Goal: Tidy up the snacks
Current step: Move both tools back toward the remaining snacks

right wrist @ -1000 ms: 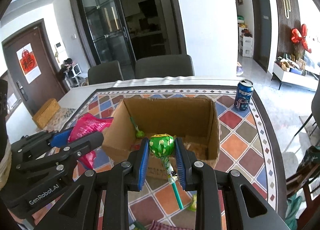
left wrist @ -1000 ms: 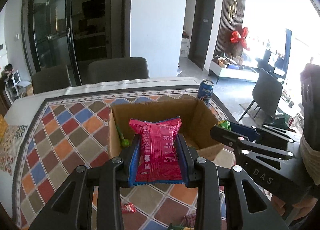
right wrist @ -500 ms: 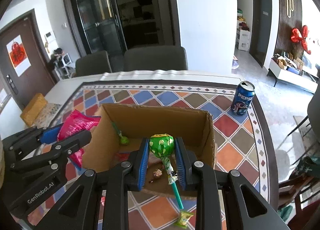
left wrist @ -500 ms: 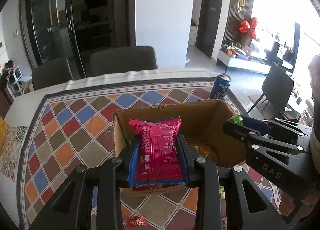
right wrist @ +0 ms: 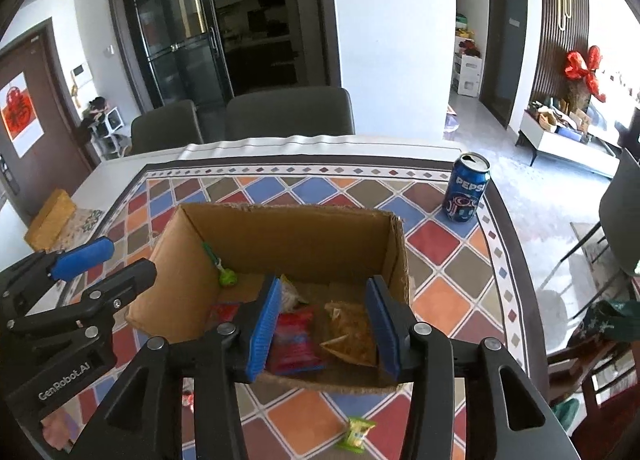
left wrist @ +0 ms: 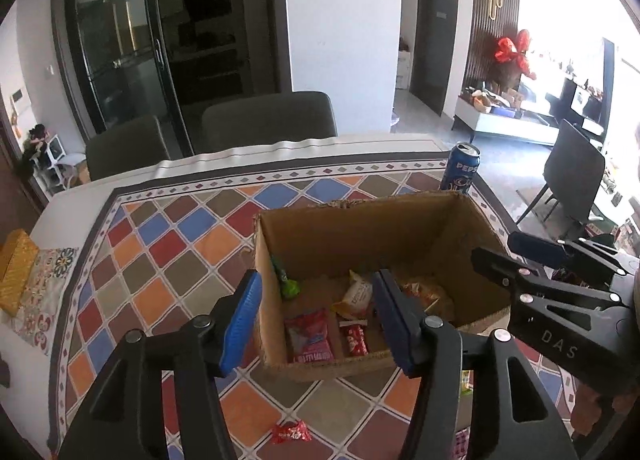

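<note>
An open cardboard box (left wrist: 360,236) (right wrist: 288,236) stands on the chequered tablecloth. Inside lie a pink-red packet (left wrist: 310,336) (right wrist: 294,340), a small red bar (left wrist: 354,340), a pale pouch (left wrist: 356,294), an orange chip bag (right wrist: 352,332) and a green lollipop (left wrist: 286,284) (right wrist: 226,276). My left gripper (left wrist: 316,312) (right wrist: 126,258) hovers over the box's near left corner, its jaws opening with nothing between them. My right gripper (right wrist: 324,300) (left wrist: 500,246) hangs over the box's near right part, jaws also opening and empty.
A blue Pepsi can (left wrist: 462,171) (right wrist: 466,189) stands behind the box at the right. Loose on the cloth in front lie a red candy (left wrist: 292,432) and a green-yellow packet (right wrist: 356,434). Two grey chairs (right wrist: 288,111) line the far side.
Both grippers came forward over the box and opened. The pink packet left the left jaws and lies in the box. The green lollipop left the right jaws.
</note>
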